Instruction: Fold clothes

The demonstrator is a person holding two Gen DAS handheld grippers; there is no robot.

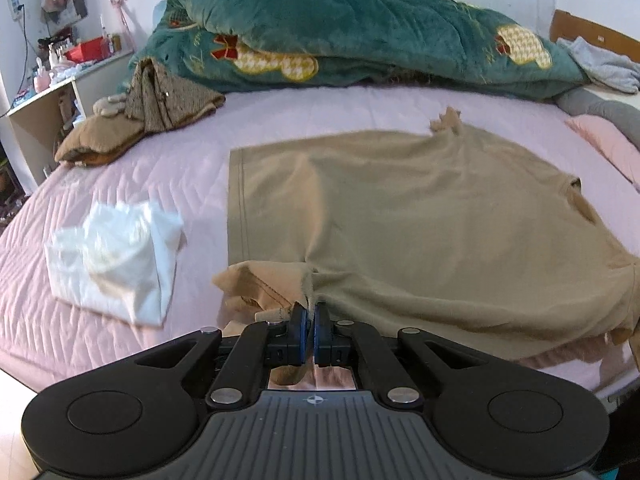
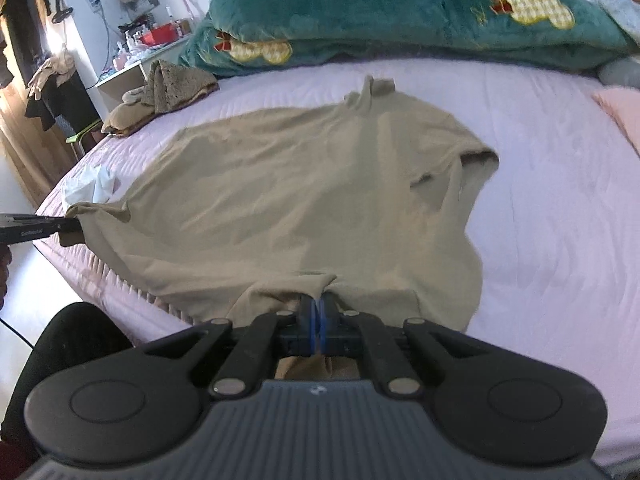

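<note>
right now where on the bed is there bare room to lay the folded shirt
Bare sheet right of the tan shirt, up to the pink pillow. A bare strip between shirt and green quilt. Left is crowded: white garment, brown pile. Both grippers, left and right, pinch the shirt's near edge.

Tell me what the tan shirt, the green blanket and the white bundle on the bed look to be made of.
Tan shirt: thin matte knit, probably cotton jersey; it drapes in soft wrinkles and has a stitched hem. Both tongs, left and right, pinch its near edge.
Green blanket: thick plush fleece, by its fuzzy nap and faint sheen.
White bundle: thin, crinkly, slightly translucent; plastic or light fabric, too blurred to say.
</note>
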